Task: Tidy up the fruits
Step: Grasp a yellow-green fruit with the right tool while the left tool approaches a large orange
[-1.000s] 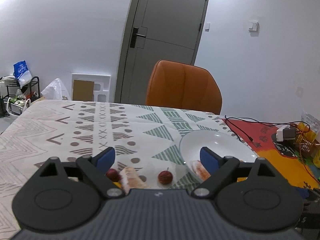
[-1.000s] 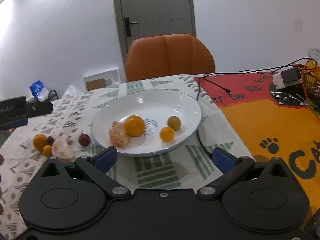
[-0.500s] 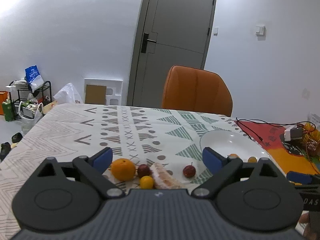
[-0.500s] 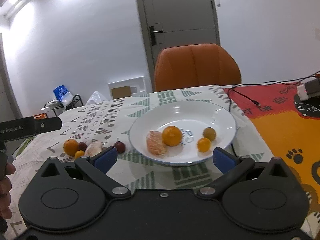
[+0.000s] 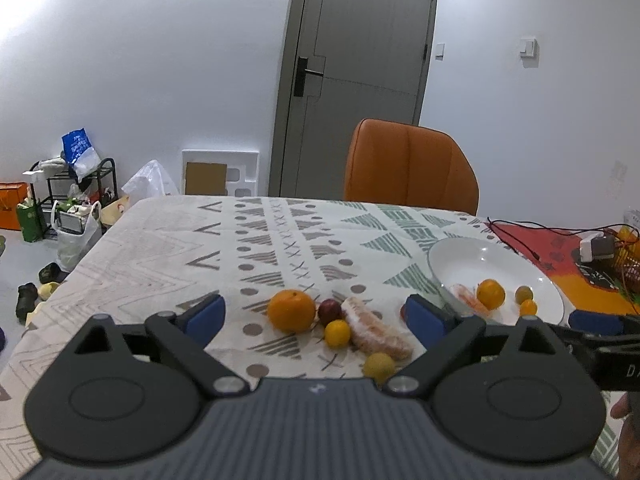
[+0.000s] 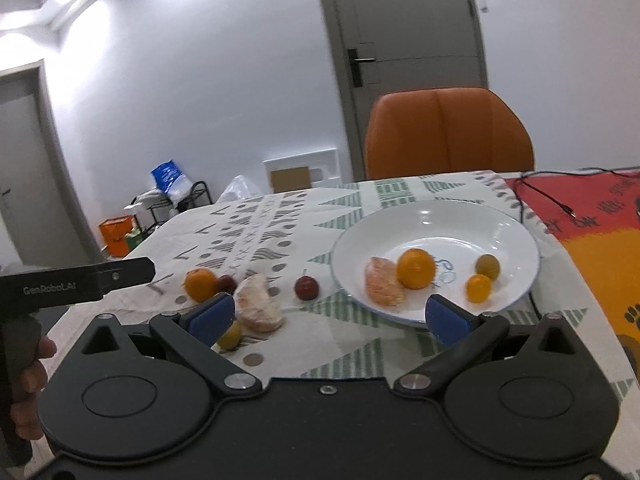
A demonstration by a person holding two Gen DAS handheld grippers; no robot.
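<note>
An orange chair (image 6: 448,132) is facing a white plate (image 6: 512,228); grey-green triangles are patterning the cream tablecloth (image 5: 168,248).

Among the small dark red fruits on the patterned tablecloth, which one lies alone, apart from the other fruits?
The dark red fruit nearest the white plate; the other dark red fruit touches the large orange.

Both claws (image 5: 316,314) (image 6: 326,314) agape — empty

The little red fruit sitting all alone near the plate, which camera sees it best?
The right wrist view: the lone red fruit sits in plain sight between the peeled segment and white plate. In the left wrist view, a blue finger almost hides it.
</note>
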